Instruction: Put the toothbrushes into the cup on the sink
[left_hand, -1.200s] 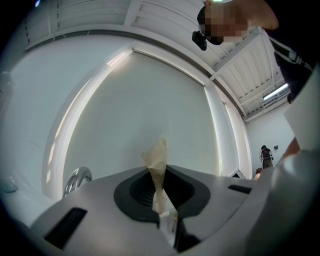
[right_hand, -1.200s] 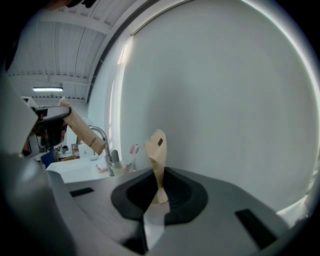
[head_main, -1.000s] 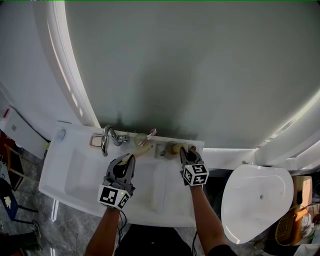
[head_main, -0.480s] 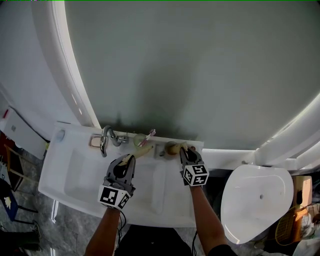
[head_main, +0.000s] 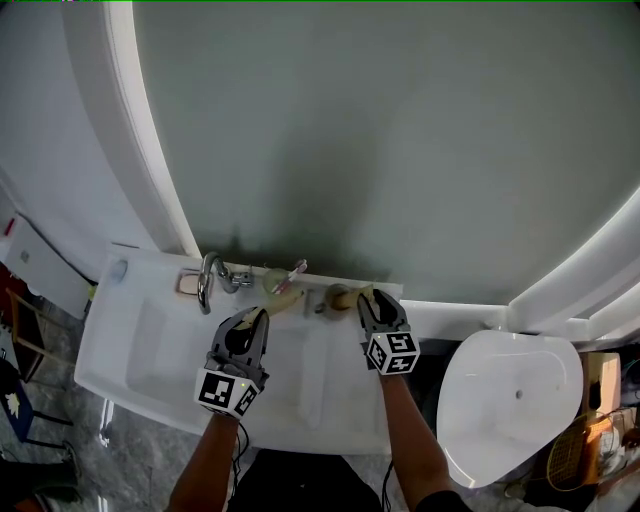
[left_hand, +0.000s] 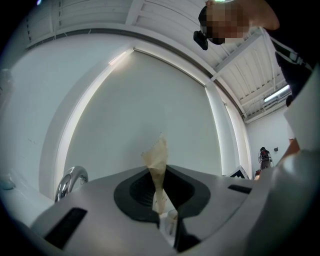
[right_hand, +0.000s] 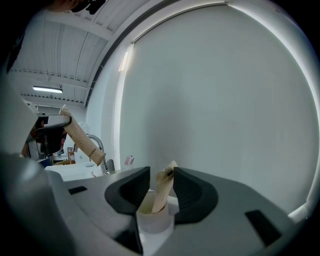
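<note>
My left gripper (head_main: 257, 316) is shut on a beige paper-wrapped toothbrush (left_hand: 157, 167) that points up toward the back ledge of the sink (head_main: 150, 345). My right gripper (head_main: 368, 297) hovers at a white cup (right_hand: 152, 218) on the ledge; its jaws are opening. A second wrapped toothbrush (right_hand: 163, 190) stands in that cup between the jaws, leaning at the right one with a gap on the left. In the right gripper view the left gripper's toothbrush (right_hand: 82, 142) shows at far left.
A chrome faucet (head_main: 207, 280) stands on the ledge at left. Beside it a greenish cup (head_main: 279, 279) holds a pink toothbrush (head_main: 296, 268). A big mirror (head_main: 400, 130) rises behind the sink. A white toilet (head_main: 510, 400) sits at right.
The right gripper's jaws have spread apart around the wrapped toothbrush, which now stands in the cup. The left gripper has kept its place and its hold.
</note>
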